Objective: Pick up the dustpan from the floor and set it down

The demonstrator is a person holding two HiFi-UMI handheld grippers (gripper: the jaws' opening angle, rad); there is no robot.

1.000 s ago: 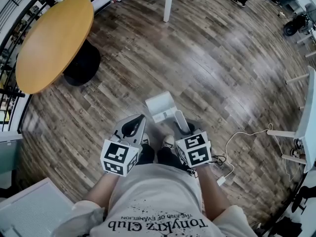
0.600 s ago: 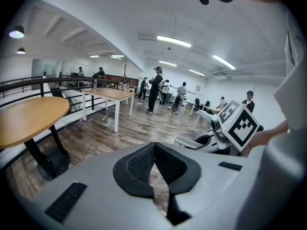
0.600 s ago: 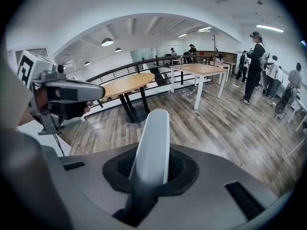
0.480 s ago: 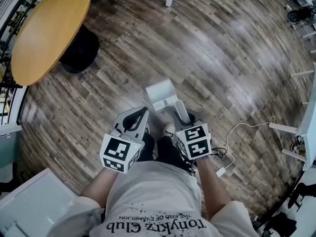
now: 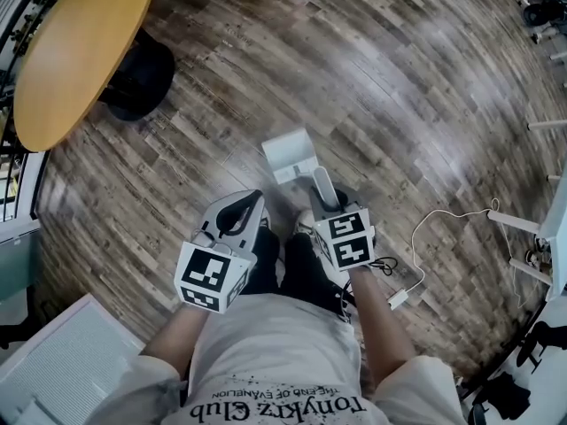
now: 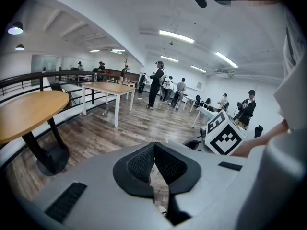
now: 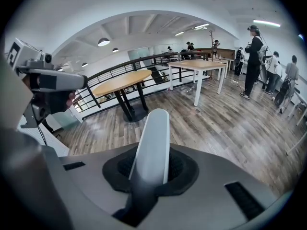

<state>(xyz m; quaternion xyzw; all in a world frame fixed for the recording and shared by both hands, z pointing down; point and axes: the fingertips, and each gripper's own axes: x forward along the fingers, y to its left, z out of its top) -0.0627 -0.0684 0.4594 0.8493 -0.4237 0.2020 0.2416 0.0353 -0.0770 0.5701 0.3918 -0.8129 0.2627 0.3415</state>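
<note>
**A:** Where's the pale grey plastic dustpan (image 5: 291, 153)?

**B:** Centre of the head view, just above the person's legs. The scoop points to the top of the frame. Its long rounded handle (image 7: 152, 143) runs back into the right tool (image 5: 329, 208).

**A:** Grip?

**B:** Right tool is nearly closed, pads pinching the handle's sides. The handle sticks up out of the jaws in the right gripper view. Left tool (image 6: 154, 162) has its jaws pressed together on nothing and sits beside the right one, lower left of centre.

**A:** Down yet?

**B:** Can't tell if the scoop touches the wood-plank floor (image 5: 381, 104). I read this as the set-down step.

**A:** How to do it clean?

**B:** Hold the pinch until the scoop's base lies flat on the planks, then open and back out along the handle. Avoid the white cable and plug (image 5: 399, 298) at lower right. The round orange-topped table (image 5: 80, 60) at upper left is well apart, no issue.
</note>
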